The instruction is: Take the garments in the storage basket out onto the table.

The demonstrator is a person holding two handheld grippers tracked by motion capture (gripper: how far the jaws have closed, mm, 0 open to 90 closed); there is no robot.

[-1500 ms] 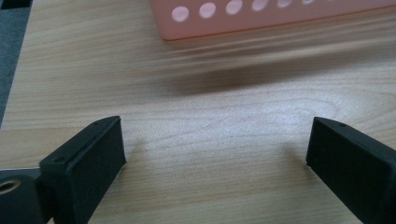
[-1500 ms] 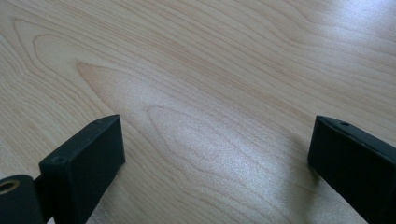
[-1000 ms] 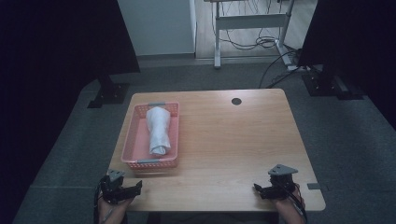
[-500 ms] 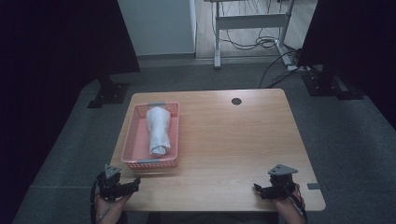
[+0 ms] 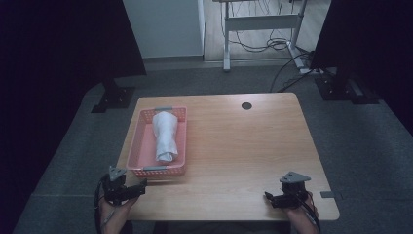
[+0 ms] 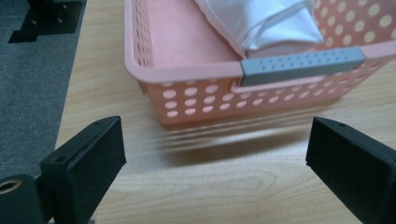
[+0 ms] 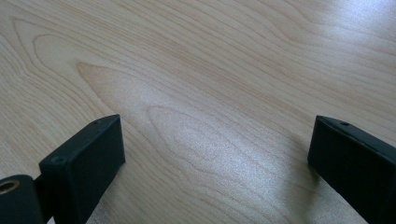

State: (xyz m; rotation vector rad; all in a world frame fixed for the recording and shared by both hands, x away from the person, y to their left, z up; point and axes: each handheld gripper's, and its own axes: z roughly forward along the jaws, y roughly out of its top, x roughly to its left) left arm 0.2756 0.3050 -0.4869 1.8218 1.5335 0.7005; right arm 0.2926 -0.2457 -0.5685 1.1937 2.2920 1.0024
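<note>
The left gripper (image 5: 142,185) hovers at the near left corner of the table (image 5: 243,151), its jaws spread wide and holding nothing; in the left gripper view the pink basket (image 6: 196,100) stands just ahead of them, its grey handle (image 6: 302,65) facing the jaws and a little to one side of the gap. The rolled white cloth (image 5: 164,135) lies lengthwise inside the basket, its near end close to that handle; the right gripper (image 5: 269,197) rests at the near right edge, well apart from the basket, its jaws likewise spread with bare wood between them.

The likeliest trouble, as I judge it, lies in the approach: the left jaws sit low and off-centre to the handle, so a straight push forward could strike the basket's perforated wall and shove it across the smooth wood rather than grasp it; the basket looks light and would slide or turn easily. A reach over the rim for the cloth could snag the handle or catch only a loose fold, letting the roll unwind as it lifts; a one-sided pull at the near end could also tip the basket, since the right gripper is too far off to steady it.
</note>
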